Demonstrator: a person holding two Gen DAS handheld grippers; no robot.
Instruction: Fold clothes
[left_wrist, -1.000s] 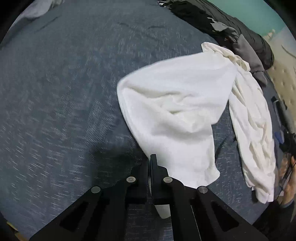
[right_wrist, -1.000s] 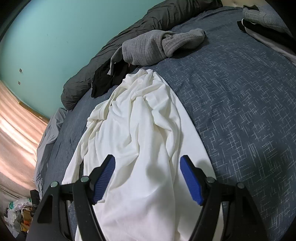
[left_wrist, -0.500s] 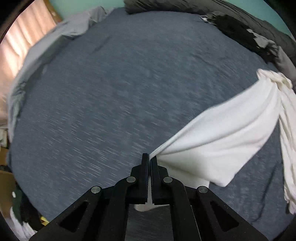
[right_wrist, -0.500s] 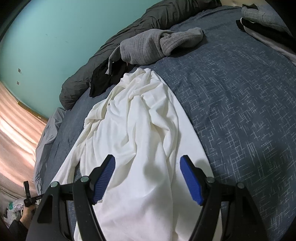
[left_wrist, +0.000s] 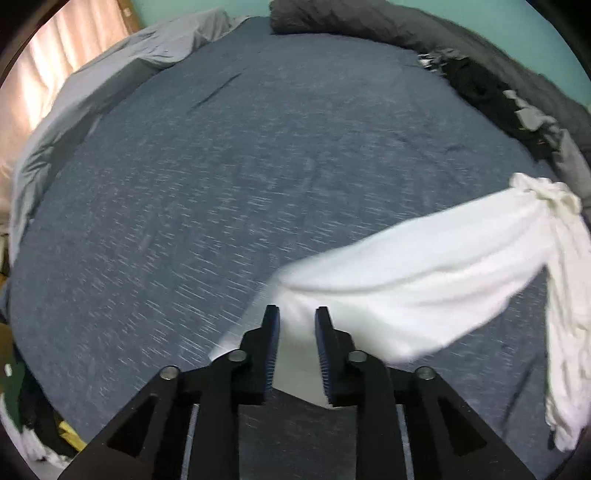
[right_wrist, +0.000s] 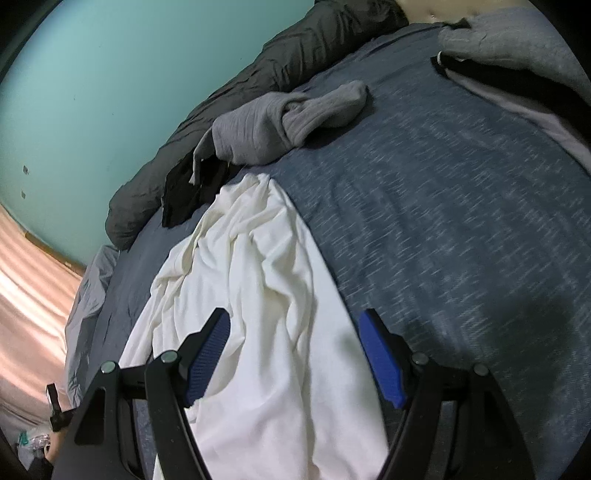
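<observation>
Blue-grey flecked bedding (left_wrist: 236, 206) covers the bed that fills both views, and it serves as the reference surface for everything below. Against a turquoise wall (right_wrist: 110, 74), a dark grey duvet (right_wrist: 295, 48) is bunched along the far edge of the bedding. On the bedding just in front of that duvet lie a rolled grey knit garment (right_wrist: 280, 122) and, touching its lower left end, a crumpled black garment (right_wrist: 188, 192). A white garment (right_wrist: 266, 314) lies spread on the bedding below these two, its top edge meeting the black garment; from the left wrist view one part of it is drawn out sideways in a broad band across the bedding towards the lower centre. The left gripper (left_wrist: 297, 314) points steeply down at the bedding; its jaws have just been opening and now stand slightly parted, with the end of that white band between them, and the pads do not visibly press on the cloth. The right gripper (right_wrist: 295, 332) hangs over the near part of the white garment with its blue pads (right_wrist: 380, 354) set wide apart, holding nothing. A pale grey sheet (left_wrist: 110, 74) lies bunched beyond the bedding's upper left edge, next to a pinkish curtain (right_wrist: 29, 295).
</observation>
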